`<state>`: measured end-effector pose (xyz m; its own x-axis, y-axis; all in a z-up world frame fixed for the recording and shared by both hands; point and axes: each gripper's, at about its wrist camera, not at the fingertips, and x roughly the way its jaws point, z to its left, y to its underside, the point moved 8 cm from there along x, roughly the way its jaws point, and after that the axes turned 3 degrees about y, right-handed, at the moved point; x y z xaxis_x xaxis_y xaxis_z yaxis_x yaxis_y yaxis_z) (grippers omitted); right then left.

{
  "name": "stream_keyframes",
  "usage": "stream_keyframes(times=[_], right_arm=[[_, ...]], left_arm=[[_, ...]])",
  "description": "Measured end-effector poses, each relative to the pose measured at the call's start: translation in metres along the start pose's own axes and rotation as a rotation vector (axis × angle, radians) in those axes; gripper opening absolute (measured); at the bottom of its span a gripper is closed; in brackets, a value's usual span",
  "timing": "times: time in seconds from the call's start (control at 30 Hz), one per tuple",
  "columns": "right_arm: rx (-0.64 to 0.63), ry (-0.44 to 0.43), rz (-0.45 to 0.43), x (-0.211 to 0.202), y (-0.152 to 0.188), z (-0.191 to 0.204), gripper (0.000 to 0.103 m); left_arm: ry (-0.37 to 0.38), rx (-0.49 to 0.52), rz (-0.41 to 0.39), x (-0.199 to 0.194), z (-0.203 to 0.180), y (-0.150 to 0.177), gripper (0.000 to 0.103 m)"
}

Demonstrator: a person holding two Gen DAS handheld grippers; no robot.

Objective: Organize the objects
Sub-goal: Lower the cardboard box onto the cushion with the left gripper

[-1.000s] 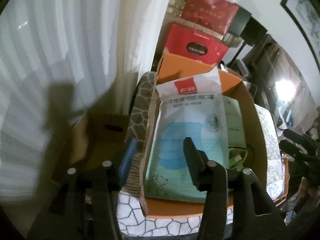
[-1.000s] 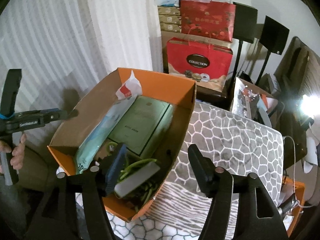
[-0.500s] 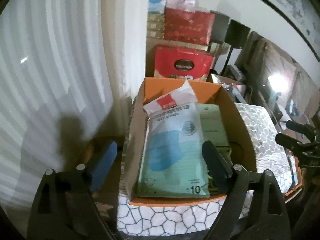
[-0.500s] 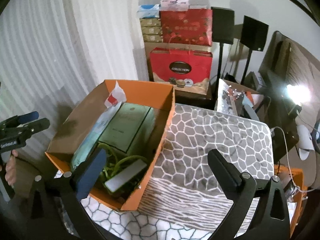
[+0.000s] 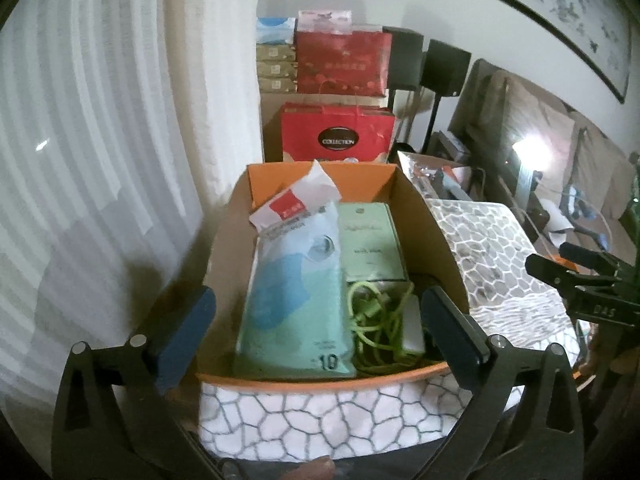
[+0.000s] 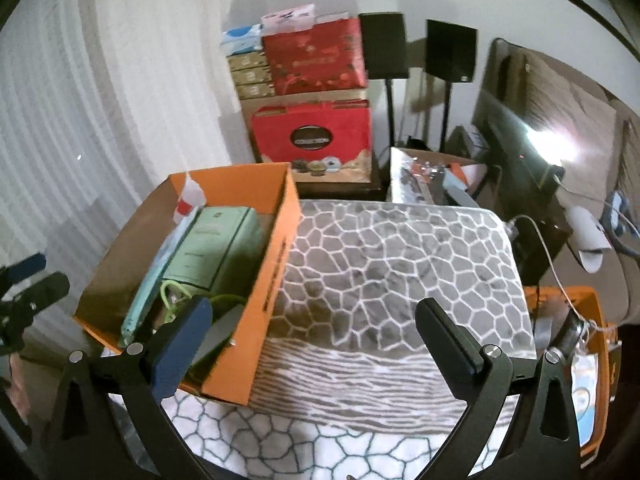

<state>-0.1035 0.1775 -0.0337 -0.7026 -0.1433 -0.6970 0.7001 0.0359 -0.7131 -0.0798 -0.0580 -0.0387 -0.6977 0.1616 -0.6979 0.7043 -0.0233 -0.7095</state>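
Both tools stand with jaws spread wide and nothing between them: the left gripper (image 5: 318, 330) hangs over the near end of the open orange cardboard box (image 5: 320, 376), touching none of it, and the right gripper (image 6: 312, 330) hangs over the bare grey-and-white pebble-patterned blanket (image 6: 392, 248) just right of that box.

Inside the box, the pale blue-green plastic mask packet (image 5: 294, 292) lies along the left side, the flat light-green carton (image 5: 370, 242) at the far right, and a tangled lime-green cable (image 5: 378, 320) with a small white block (image 5: 412, 330) at the near right.

My guess at the risk: the box sits on soft bedding at the blanket's left edge, so a nudge from either tool could tip it, and the loose cable could snag a finger reaching in.
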Motion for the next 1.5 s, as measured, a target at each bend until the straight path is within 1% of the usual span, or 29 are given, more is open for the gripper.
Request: stream_keyframes(times=[0.1, 0.2, 0.4, 0.5, 0.6, 0.83, 1.13, 1.5], right_arm=[[0.027, 0.023, -0.018, -0.009, 0.009, -0.009, 0.102], [0.032, 0.049, -0.034, -0.018, 0.017, -0.016, 0.102], [0.028, 0.112, -0.066, -0.036, 0.032, -0.024, 0.102], [0.024, 0.130, -0.074, -0.043, 0.039, -0.025, 0.102], [0.016, 0.136, -0.076, -0.048, 0.046, -0.023, 0.102], [0.024, 0.153, -0.101, -0.063, 0.055, -0.024, 0.102], [0.021, 0.156, -0.094, -0.062, 0.064, -0.017, 0.102], [0.019, 0.161, -0.086, -0.062, 0.065, -0.017, 0.102]], left_arm=[[0.026, -0.004, 0.003, 0.000, -0.016, 0.010, 0.103], [0.035, -0.001, 0.004, -0.001, -0.027, 0.018, 0.103], [0.011, 0.016, 0.001, -0.004, -0.043, 0.033, 0.103], [0.027, -0.010, 0.000, -0.005, -0.046, 0.039, 0.103], [0.026, -0.031, -0.002, -0.006, -0.046, 0.042, 0.103], [-0.003, -0.031, -0.010, -0.010, -0.042, 0.048, 0.103], [-0.019, -0.024, -0.010, -0.013, -0.044, 0.055, 0.103], [-0.028, -0.020, -0.001, -0.012, -0.043, 0.057, 0.103]])
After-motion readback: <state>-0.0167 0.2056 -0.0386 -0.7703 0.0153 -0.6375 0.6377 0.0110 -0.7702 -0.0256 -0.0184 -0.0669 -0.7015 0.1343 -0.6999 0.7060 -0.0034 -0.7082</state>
